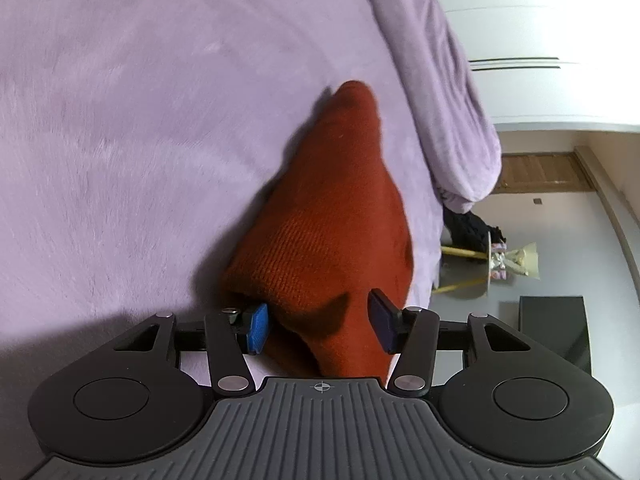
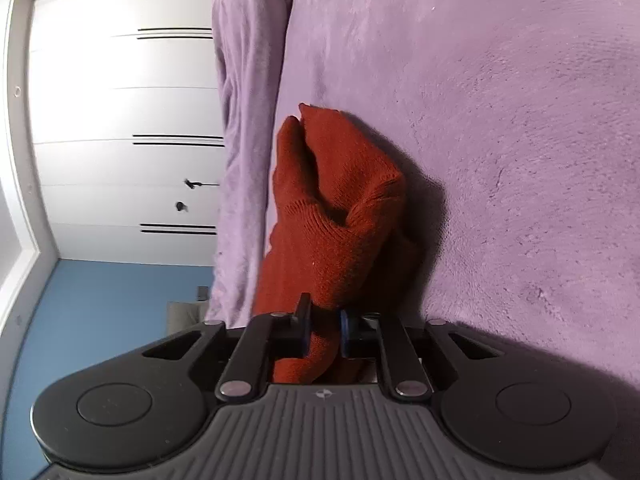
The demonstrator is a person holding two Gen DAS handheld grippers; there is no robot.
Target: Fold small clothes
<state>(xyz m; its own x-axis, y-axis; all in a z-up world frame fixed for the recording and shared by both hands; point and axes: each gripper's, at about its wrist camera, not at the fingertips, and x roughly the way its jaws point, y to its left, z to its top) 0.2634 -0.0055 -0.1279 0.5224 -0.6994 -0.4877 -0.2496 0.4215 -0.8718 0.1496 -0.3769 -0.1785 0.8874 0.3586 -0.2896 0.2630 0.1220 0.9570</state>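
A rust-red knit garment (image 1: pixel 332 208) lies on the lilac plush bedcover (image 1: pixel 140 140). Its near end sits between the blue pads of my left gripper (image 1: pixel 320 326). The jaws stand about half apart around the cloth, and I see no firm pinch. In the right wrist view the same garment (image 2: pixel 340 200) bunches up in folds, and a narrow strip of it runs back between the pads. My right gripper (image 2: pixel 324 334) is shut on that strip. Both views are rolled onto their side. What lies behind each gripper body is hidden.
A rolled lilac blanket (image 1: pixel 440 92) lies along the bed's edge beyond the garment. White wardrobe doors (image 2: pixel 120 120), a blue wall (image 2: pixel 100 300), a small round side table (image 1: pixel 480 268) and a dark box (image 1: pixel 556 328) stand off the bed.
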